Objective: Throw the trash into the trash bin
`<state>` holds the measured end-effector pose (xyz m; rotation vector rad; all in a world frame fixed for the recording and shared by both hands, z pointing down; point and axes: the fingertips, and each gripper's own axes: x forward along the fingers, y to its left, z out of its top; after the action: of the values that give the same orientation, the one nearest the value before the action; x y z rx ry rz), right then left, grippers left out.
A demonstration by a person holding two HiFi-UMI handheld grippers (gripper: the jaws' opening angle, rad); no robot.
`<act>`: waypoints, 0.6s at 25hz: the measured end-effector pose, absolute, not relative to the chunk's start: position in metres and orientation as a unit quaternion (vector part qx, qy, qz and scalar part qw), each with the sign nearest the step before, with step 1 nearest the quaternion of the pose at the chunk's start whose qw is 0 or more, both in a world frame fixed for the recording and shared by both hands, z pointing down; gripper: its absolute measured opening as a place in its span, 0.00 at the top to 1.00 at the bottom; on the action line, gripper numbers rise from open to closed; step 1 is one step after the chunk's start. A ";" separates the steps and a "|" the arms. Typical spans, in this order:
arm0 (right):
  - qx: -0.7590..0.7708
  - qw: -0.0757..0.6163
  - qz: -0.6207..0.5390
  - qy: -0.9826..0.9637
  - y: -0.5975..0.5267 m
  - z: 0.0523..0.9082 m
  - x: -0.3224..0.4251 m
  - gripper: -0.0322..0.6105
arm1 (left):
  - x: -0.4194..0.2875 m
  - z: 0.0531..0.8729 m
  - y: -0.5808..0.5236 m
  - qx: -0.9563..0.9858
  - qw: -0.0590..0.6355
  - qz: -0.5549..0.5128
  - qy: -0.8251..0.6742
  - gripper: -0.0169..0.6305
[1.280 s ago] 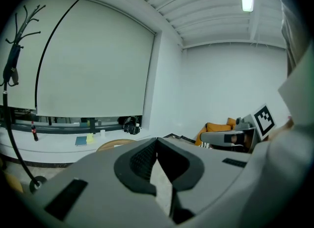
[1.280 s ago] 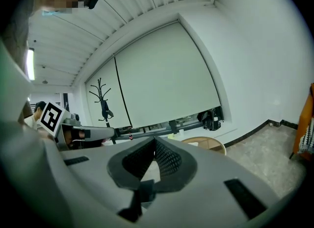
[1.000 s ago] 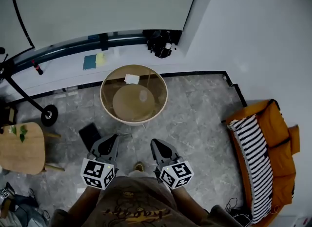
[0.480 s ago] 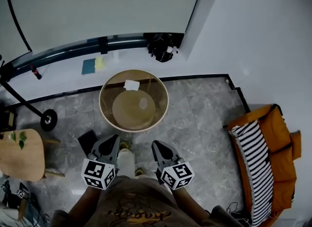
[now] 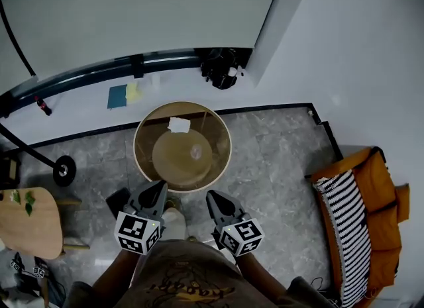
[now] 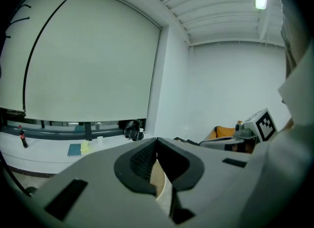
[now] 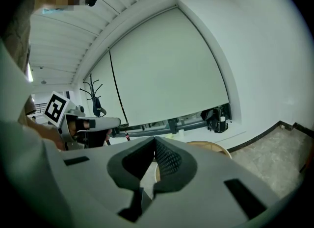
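Observation:
A round table (image 5: pixel 142 131) with a glass top and a wooden shelf under it stands just ahead of me. A crumpled white paper (image 5: pixel 178 125) lies on the glass near the far rim, and a small clear scrap (image 5: pixel 196 151) near the middle. No trash bin shows. My left gripper (image 5: pixel 161 185) and right gripper (image 5: pixel 211 195) point level at the table's near rim, side by side. In the left gripper view the left gripper (image 6: pixel 157 139) has its jaw tips together with nothing held. The right gripper (image 7: pixel 155 139) looks the same in its own view.
An orange seat with a striped cloth (image 5: pixel 351 214) stands at the right. A small wooden table (image 5: pixel 30 224) and a wheeled black stand (image 5: pixel 64 169) are at the left. A black flat thing (image 5: pixel 118 201) lies on the floor. On the window ledge are a blue book (image 5: pixel 119 95) and black gear (image 5: pixel 220 68).
I have walked forward: the round table has come closer to both grippers, whose tips now reach its near rim. Both stay shut and side by side.

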<state>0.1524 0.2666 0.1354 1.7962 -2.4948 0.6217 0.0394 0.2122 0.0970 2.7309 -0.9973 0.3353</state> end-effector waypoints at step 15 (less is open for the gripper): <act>0.604 0.003 0.195 -0.773 0.135 0.128 0.172 0.92 | 0.057 0.098 0.073 0.939 0.105 0.115 -0.307 0.95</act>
<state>0.1717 0.1351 0.1281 1.8952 -2.4230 0.6107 0.0571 0.0726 0.0982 2.7675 -0.9033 0.3390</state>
